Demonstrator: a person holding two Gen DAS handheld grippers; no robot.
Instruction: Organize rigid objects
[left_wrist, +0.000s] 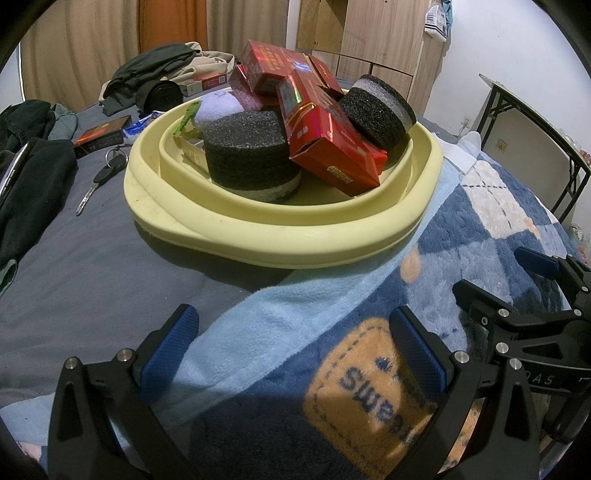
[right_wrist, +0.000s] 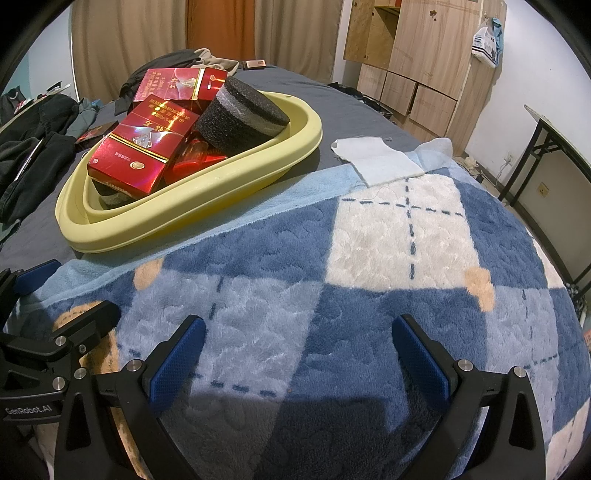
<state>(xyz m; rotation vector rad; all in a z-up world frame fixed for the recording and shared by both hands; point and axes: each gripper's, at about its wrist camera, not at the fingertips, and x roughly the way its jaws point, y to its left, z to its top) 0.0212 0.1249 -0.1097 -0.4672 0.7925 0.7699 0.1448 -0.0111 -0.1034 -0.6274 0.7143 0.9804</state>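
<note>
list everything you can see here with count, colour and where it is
basin: one, pale yellow, on the bed
red boxes: several, stacked in the basin
foam discs: two, black and grey, in the basin
key: one, black head, on the grey sheet left of the basin
clothes: dark pile, behind the basin
blanket: one, blue and white check, near side of the bed
white cloth: one, at the blanket's far edge
left gripper: open, empty
right gripper: open, empty
</note>
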